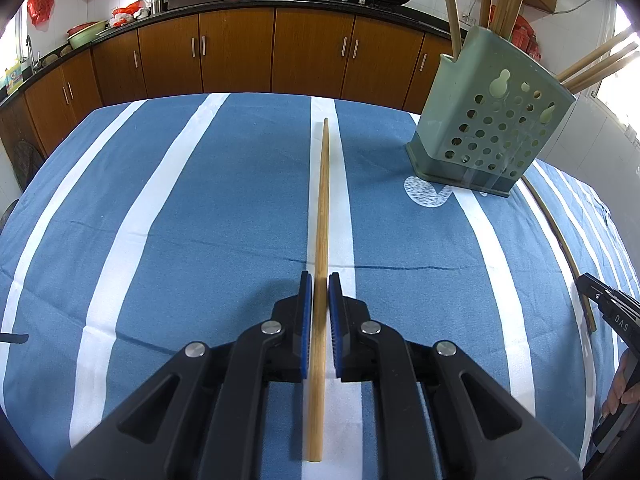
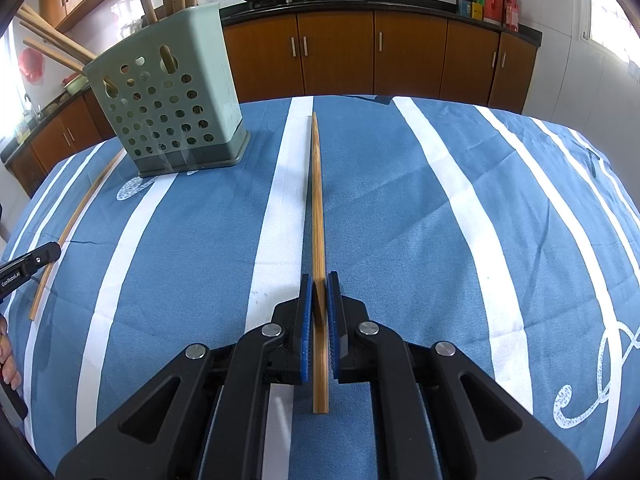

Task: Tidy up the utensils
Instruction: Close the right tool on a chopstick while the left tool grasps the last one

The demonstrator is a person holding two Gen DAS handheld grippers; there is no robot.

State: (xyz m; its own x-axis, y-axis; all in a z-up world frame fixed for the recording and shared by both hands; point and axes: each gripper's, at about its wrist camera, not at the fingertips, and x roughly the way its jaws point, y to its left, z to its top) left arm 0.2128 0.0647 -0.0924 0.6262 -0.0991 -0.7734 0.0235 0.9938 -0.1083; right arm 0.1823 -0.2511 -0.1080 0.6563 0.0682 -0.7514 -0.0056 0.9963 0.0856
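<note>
Left gripper [image 1: 320, 288] clamping a round wooden chopstick [image 1: 322, 216] near its thick end. Right gripper [image 2: 319, 286] pinching a flatter bamboo chopstick [image 2: 317, 200] the same way. Both sticks pointing toward the far edge of the striped tablecloth [image 1: 160, 220]. Green holder [image 1: 488, 120] standing far right of the left gripper, already holding chopsticks. Likely handling light, stiff, smooth; gripping near the thick end, watching for swivel.
</note>
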